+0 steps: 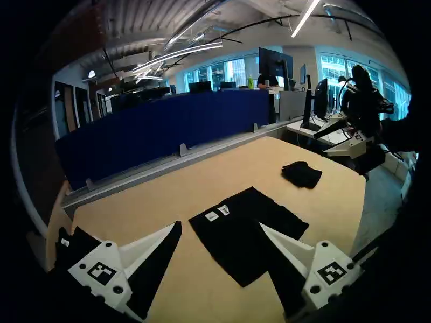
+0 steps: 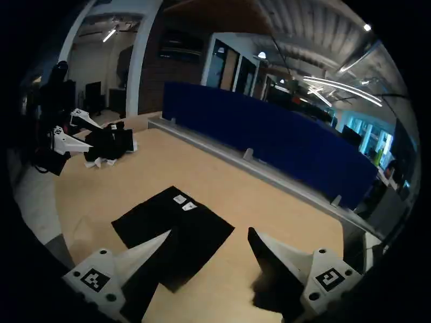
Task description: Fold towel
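Pale wood runs wide under both of your tools: the table [image 1: 215,172] is the largest thing here, its far edge meeting a grey rail and a long blue partition [image 1: 161,129]. The black towel [image 1: 242,242] lies spread flat near the middle of the tabletop, one corner turned towards you, with bare wood open on every side of it. In the right gripper view a heap of black cloth [image 2: 110,142] sits at the far left end of the table, well apart from the towel. In the left gripper view a smaller crumpled black cloth [image 1: 301,174] rests near the far right edge, also apart from the towel. Your left gripper [image 1: 220,229] has its fingers spread wide and holds nothing; the towel's near edges show between and behind the two tips. Your right gripper [image 2: 210,232] is likewise spread wide and empty. Its left finger lies across the towel's near corner in the picture, and whether it touches the cloth cannot be told. Two small white labels [image 1: 211,216] sit side by side close to the towel's far edge.
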A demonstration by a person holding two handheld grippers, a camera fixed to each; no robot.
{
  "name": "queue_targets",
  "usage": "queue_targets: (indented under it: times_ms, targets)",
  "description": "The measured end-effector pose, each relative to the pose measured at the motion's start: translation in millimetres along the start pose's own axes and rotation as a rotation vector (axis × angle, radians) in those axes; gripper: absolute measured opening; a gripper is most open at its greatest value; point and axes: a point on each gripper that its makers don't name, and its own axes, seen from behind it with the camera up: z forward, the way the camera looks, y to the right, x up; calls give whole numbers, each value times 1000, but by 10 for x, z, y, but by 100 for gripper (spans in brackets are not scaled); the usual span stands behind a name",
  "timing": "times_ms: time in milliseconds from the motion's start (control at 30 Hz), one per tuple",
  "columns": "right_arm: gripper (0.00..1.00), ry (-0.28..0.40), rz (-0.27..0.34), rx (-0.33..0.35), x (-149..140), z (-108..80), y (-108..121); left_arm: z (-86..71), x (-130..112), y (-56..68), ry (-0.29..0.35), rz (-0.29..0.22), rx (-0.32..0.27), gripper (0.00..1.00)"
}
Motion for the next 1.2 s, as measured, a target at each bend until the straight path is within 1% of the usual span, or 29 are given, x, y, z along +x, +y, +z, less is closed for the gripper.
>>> queue_targets:
  times_ms: [267, 367, 567, 767, 867, 1067, 1200]
  targets:
    - [100, -72, 0, 56, -425, 208, -186, 158, -537, 195, -95, 23, -66, 96]
    - [100, -107, -3, 77, -586, 267, -254, 196, -730, 270, -135, 32, -96, 96]
    - [100, -180, -16, 111, -864, 329, -365, 240, -1028, 386, -203, 22, -153, 96]
    - [100, -212, -14, 137, -1030, 355, -466, 324, -1210, 407, -233, 18, -175, 96]
    - [100, -228, -9, 151, -1164, 397, -525, 396, -1345, 427, -251, 28, -187, 96]
    - [100, -260, 1, 173, -1487, 518, -640, 566, -1648, 523, -288, 45, -219, 96]
    - [99, -283, 12, 180, -1713, 609, -700, 662, -1865, 558, -322, 54, -228, 96]
